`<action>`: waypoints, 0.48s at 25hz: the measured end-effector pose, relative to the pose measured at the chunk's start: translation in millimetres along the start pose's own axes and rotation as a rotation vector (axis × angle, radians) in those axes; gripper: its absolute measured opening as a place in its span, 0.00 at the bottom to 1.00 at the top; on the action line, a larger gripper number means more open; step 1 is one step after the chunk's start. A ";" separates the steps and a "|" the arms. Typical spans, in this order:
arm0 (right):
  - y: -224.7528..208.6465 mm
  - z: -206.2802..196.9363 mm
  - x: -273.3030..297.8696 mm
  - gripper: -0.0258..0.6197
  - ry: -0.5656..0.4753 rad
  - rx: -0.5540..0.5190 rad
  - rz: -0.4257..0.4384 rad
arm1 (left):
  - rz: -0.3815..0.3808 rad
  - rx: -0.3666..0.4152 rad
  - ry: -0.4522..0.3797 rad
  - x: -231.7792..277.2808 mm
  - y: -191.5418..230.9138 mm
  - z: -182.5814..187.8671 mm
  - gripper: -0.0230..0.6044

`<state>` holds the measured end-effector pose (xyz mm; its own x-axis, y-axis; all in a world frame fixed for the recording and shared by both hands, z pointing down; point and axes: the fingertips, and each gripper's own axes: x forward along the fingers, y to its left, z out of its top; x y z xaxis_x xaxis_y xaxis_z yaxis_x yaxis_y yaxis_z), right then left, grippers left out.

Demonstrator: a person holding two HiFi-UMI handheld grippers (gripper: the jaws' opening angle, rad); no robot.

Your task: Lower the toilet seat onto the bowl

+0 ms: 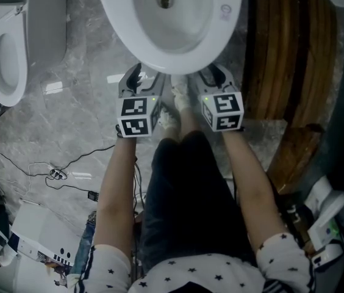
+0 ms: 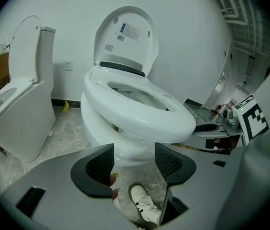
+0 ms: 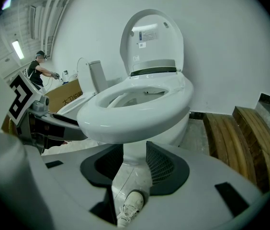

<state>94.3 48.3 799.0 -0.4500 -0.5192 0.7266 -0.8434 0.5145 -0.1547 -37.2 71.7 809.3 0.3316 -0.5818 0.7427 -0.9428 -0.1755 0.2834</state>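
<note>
The white toilet [image 1: 172,23] stands right in front of me. Its seat ring [image 2: 140,110] [image 3: 136,110] lies flat on the bowl, while the lid [image 2: 126,35] [image 3: 152,40] stands upright against the wall. My left gripper [image 1: 136,78] [image 2: 134,159] hangs open just below the bowl's front edge, left of centre, with nothing between its jaws. My right gripper [image 1: 216,76] [image 3: 130,163] is also open and holds nothing, at the same height to the right. Neither touches the toilet.
A second white toilet [image 1: 7,57] [image 2: 22,95] stands to the left. Curved wooden planks [image 1: 288,60] [image 3: 238,138] lie to the right. Cables [image 1: 56,173] trail over the marble floor at the left. My white shoes [image 1: 181,99] are at the toilet's base. A person [image 3: 41,68] works far off.
</note>
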 end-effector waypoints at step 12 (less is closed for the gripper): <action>-0.1 -12.0 9.6 0.28 0.032 0.011 -0.002 | 0.008 -0.012 0.030 7.1 6.4 -11.0 0.47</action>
<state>93.6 51.4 814.1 -0.4391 -0.4978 0.7479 -0.8475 0.5057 -0.1610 -40.6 75.1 823.0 0.3250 -0.5591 0.7628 -0.9450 -0.1614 0.2843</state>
